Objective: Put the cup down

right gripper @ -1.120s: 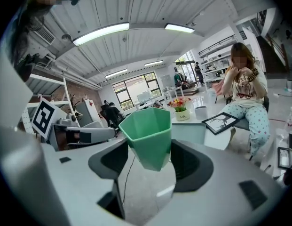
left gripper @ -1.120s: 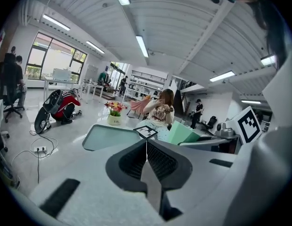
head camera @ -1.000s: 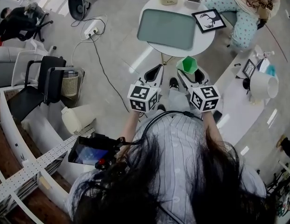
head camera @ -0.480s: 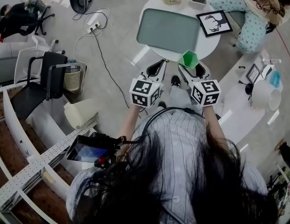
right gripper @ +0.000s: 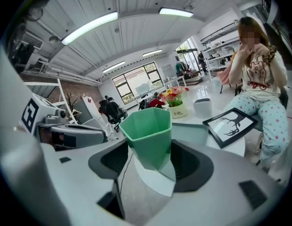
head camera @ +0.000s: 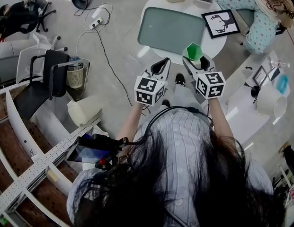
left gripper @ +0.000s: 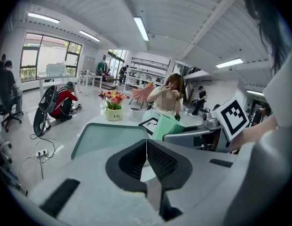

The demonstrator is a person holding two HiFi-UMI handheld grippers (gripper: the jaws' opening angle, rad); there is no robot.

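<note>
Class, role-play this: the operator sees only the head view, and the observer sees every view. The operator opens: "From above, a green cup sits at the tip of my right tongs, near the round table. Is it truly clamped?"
Observer: Yes. The right gripper view shows the right tongs shut on the lower part of the green cup. The cup is upright, with its rim above them.
Operator: And my left tongs, are they carrying anything?
Observer: No. The left gripper view shows the left tongs closed together with nothing between them.
</note>
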